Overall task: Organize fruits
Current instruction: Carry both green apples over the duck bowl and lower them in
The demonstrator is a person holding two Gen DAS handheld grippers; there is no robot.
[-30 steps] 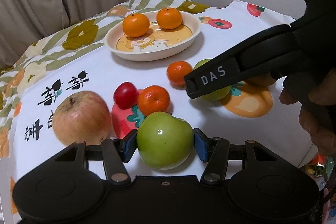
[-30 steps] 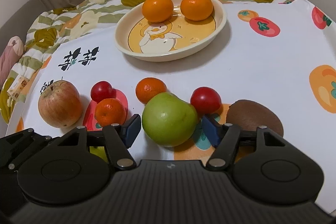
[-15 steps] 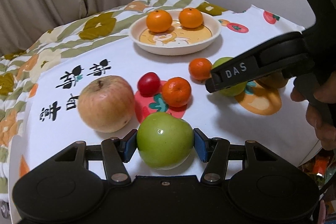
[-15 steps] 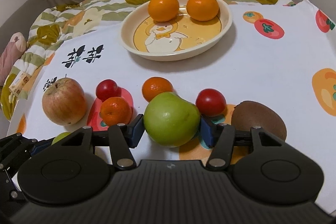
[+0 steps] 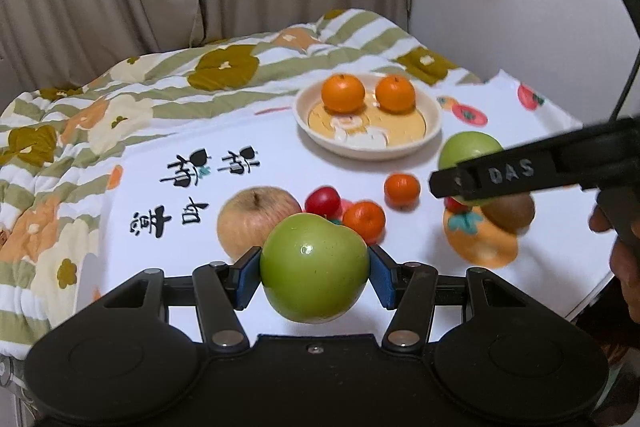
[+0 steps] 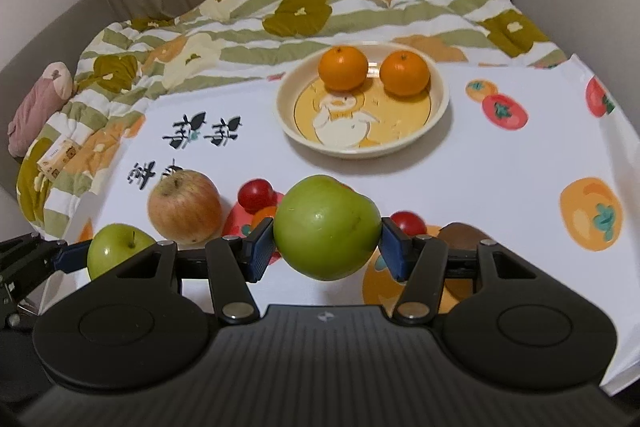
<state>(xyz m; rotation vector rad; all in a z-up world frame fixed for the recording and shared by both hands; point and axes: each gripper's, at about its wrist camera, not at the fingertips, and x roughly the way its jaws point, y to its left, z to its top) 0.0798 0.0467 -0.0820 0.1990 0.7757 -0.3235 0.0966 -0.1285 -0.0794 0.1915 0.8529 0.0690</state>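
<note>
My left gripper (image 5: 314, 273) is shut on a green apple (image 5: 314, 267) and holds it above the table. My right gripper (image 6: 327, 245) is shut on another green apple (image 6: 327, 227), also lifted; it shows in the left wrist view (image 5: 470, 151). A cream plate (image 6: 438, 111) at the back holds two oranges (image 6: 343, 67) (image 6: 404, 73). On the cloth lie a red-yellow apple (image 6: 184, 205), small oranges (image 5: 402, 190) (image 5: 364, 221), red tomatoes (image 6: 256, 193) (image 6: 408, 223) and a kiwi (image 5: 512, 213).
A white fruit-print cloth (image 6: 520, 163) covers the table. A green-striped flowered quilt (image 6: 248, 23) lies behind and to the left. Curtains and a wall stand at the back. The table's right edge (image 5: 592, 291) is close to the person's hand.
Both grippers have risen, each lifting its green apple off the cloth. The plate and the other fruit have not moved.
</note>
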